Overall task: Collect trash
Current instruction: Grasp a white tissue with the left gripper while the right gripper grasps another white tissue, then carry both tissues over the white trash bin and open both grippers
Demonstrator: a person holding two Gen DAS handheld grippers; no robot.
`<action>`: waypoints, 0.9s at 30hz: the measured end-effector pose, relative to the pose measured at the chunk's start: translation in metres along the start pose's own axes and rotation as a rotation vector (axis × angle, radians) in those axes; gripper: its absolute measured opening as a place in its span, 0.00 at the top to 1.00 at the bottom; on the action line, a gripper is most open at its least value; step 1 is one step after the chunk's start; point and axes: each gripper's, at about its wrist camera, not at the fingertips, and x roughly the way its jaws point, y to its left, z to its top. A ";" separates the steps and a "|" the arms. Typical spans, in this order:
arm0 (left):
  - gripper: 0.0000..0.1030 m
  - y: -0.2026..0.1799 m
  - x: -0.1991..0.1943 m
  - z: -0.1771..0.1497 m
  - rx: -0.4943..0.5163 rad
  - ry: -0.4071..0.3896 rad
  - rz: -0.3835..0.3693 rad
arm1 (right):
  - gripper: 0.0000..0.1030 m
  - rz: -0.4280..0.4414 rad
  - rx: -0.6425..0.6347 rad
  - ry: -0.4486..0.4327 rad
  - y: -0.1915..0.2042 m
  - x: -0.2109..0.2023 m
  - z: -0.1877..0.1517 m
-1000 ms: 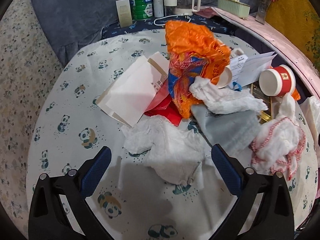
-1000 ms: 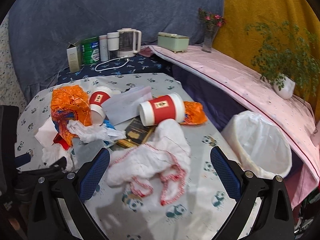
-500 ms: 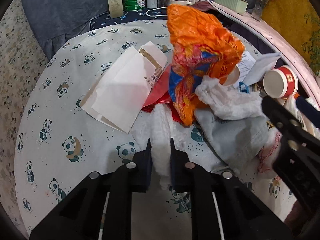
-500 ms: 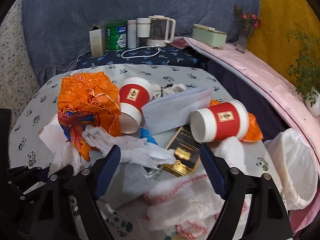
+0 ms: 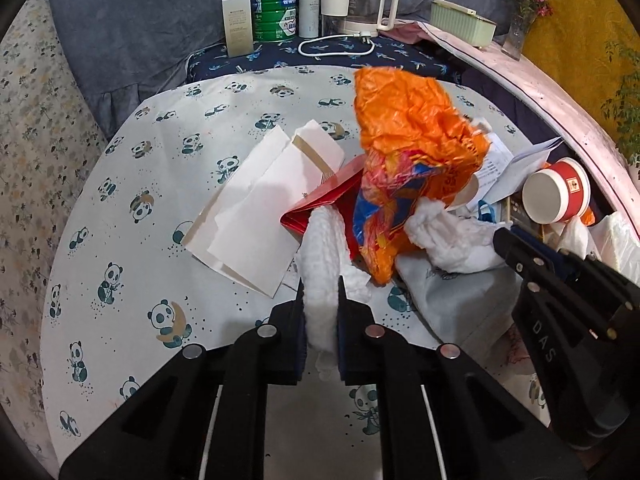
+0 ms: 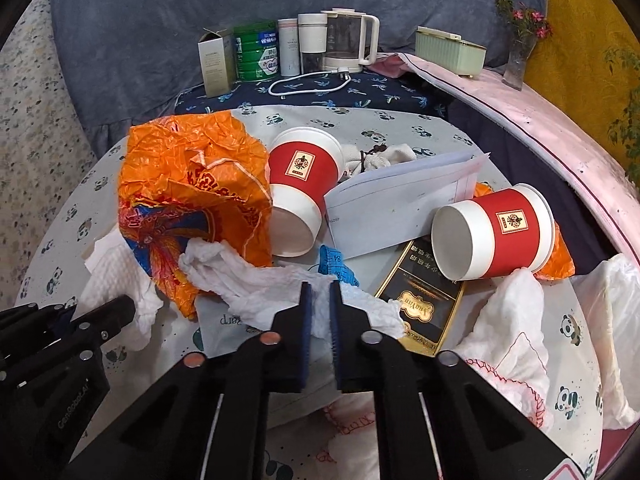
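On the round panda-print table (image 5: 160,184) lies a pile of trash. My left gripper (image 5: 320,286) is shut on a white quilted paper towel (image 5: 324,240) that trails up toward a red packet (image 5: 328,200) and an orange plastic bag (image 5: 416,140). My right gripper (image 6: 320,288) is closing tight on a crumpled white tissue (image 6: 248,280), which is pinched between its pads. Two red paper cups (image 6: 304,176) (image 6: 500,228) lie on their sides beyond it. White envelopes (image 5: 260,208) rest left of the pile.
A black-and-gold box (image 6: 420,300), folded papers (image 6: 400,200) and a red-stitched white cloth (image 6: 508,344) lie near the right gripper. A white-lined bin (image 6: 616,320) stands at the right edge. A green tin (image 6: 256,52), a kettle (image 6: 352,40) and a box crowd the far shelf.
Both grippers went from wide open to shut. The left closed on the paper towel. The right came down toward the pile and closed on the crumpled tissue.
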 end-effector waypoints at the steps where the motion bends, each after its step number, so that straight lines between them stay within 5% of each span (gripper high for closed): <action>1: 0.90 -0.001 -0.003 0.000 0.003 -0.005 -0.001 | 0.96 0.001 0.002 -0.007 0.000 -0.004 0.000; 15: 0.90 -0.045 -0.048 0.002 0.064 -0.074 -0.051 | 0.97 -0.067 0.055 -0.128 -0.038 -0.067 0.012; 27: 0.90 -0.132 -0.084 0.018 0.180 -0.146 -0.133 | 0.97 -0.184 0.164 -0.239 -0.119 -0.125 0.021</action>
